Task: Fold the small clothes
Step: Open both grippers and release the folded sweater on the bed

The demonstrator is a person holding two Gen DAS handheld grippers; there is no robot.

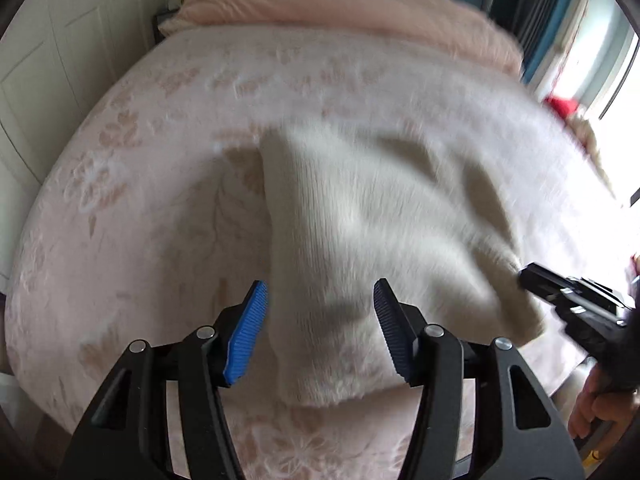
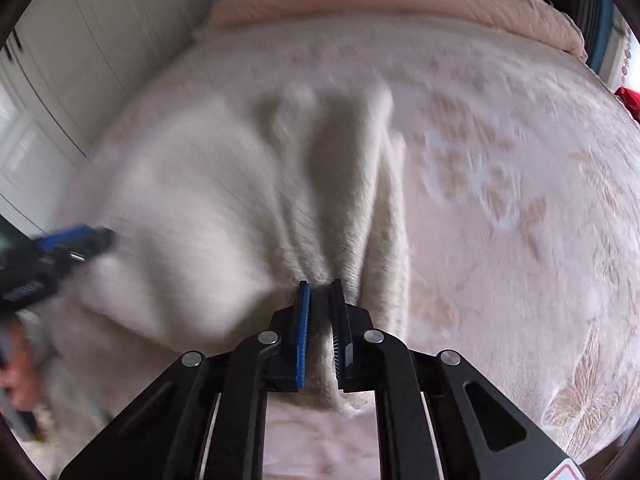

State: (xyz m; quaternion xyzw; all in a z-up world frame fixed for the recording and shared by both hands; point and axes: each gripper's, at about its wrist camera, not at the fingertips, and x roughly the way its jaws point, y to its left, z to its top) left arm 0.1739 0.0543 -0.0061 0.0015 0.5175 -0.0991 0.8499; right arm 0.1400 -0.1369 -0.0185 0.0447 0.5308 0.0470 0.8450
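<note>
White fuzzy sweater [image 1: 360,216] lies on the pink flowered bedspread [image 1: 152,184], its near edge bunched. The right tongs [image 2: 320,292] are clamped on that bunched hem. The left tongs [image 1: 320,304] are spread wide, straddling a sleeve without gripping. Bare bedspread stretches all around. Only the left view shows the window [image 1: 600,64]; only the right shows white cupboard doors [image 2: 80,60].

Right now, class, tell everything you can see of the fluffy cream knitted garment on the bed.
The fluffy cream knitted garment looks soft and fuzzy with a fine ribbed weave. It lies crumpled and partly lifted over the pink flowered bedspread. The right gripper pinches one bunched edge, pulling folds taut. The left gripper is open around another edge. Motion blur hides finer details.
</note>
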